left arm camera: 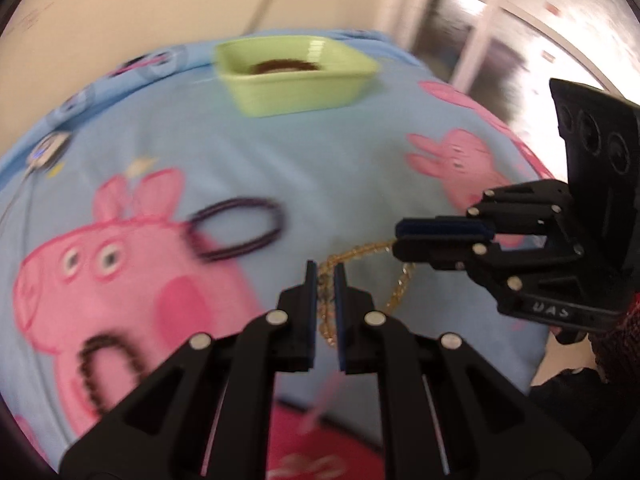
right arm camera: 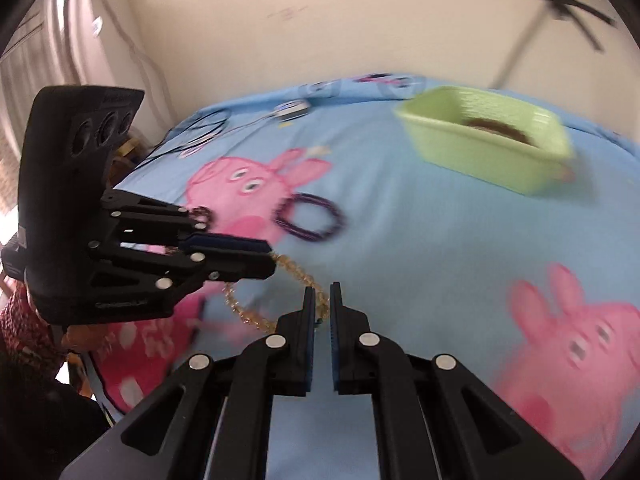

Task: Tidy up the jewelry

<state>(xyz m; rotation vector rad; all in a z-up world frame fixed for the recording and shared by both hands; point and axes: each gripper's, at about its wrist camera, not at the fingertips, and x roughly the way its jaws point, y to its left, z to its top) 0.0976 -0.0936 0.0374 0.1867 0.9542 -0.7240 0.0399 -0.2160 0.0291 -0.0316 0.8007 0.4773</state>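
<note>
A gold beaded necklace (left arm camera: 362, 254) hangs stretched between both grippers above the blue cartoon-pig cloth. My left gripper (left arm camera: 326, 272) is shut on one end of it. My right gripper (right arm camera: 320, 294) is shut on the other end (right arm camera: 298, 274). In the left wrist view the right gripper (left arm camera: 396, 238) comes in from the right. In the right wrist view the left gripper (right arm camera: 272, 256) comes in from the left. A green dish (left arm camera: 294, 76) at the far side holds a brown beaded bracelet (left arm camera: 286, 66); the dish also shows in the right wrist view (right arm camera: 486, 144).
A dark purple bracelet (left arm camera: 240, 228) lies on the cloth mid-table, also in the right wrist view (right arm camera: 312, 218). A black beaded bracelet (left arm camera: 102, 372) lies near the left front. A small device with cables (right arm camera: 290, 110) sits at the far edge. The wall is behind.
</note>
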